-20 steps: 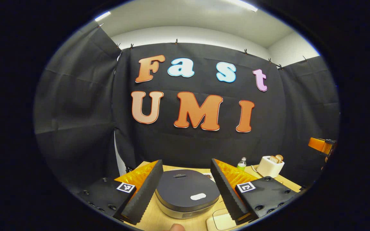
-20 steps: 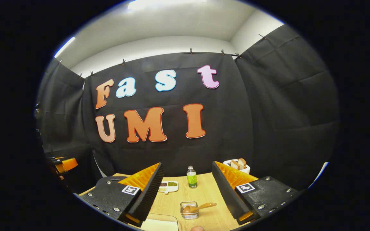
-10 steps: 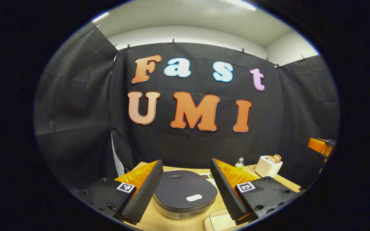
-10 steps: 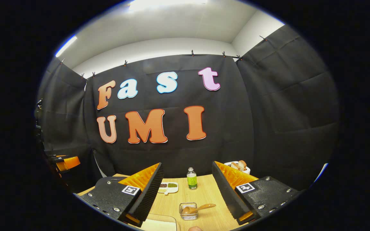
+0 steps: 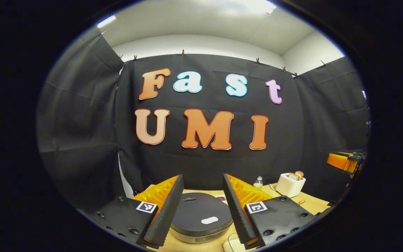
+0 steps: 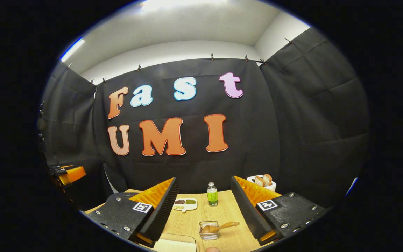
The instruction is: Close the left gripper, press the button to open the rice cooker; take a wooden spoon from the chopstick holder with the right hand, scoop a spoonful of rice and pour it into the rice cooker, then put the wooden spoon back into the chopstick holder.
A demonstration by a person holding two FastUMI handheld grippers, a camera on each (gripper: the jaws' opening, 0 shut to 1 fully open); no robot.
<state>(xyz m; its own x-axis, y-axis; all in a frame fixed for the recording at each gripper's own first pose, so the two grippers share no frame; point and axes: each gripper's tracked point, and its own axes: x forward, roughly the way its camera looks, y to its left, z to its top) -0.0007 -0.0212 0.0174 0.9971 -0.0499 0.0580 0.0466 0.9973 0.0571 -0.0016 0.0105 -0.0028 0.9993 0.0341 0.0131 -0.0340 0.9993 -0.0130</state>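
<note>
While left gripper (image 5: 203, 206) gapes over rice cooker (image 5: 201, 218), right gripper (image 6: 204, 210) wide, empty.

In the left gripper view, the round dark-lidded rice cooker (image 5: 201, 220) sits on the light wooden table (image 5: 310, 204), with a small clear bottle (image 5: 257, 182) and a white toaster (image 5: 289, 184) behind it to the right. In the right gripper view, a wooden spoon (image 6: 219, 227) lies in a clear square chopstick holder (image 6: 209, 231); behind it stand a green-labelled bottle (image 6: 212, 194) and, to its left, a white divided dish (image 6: 184, 204).

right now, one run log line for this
left hand-held gripper open over cooker | lid shut | right hand-held gripper open | spoon in holder
</note>
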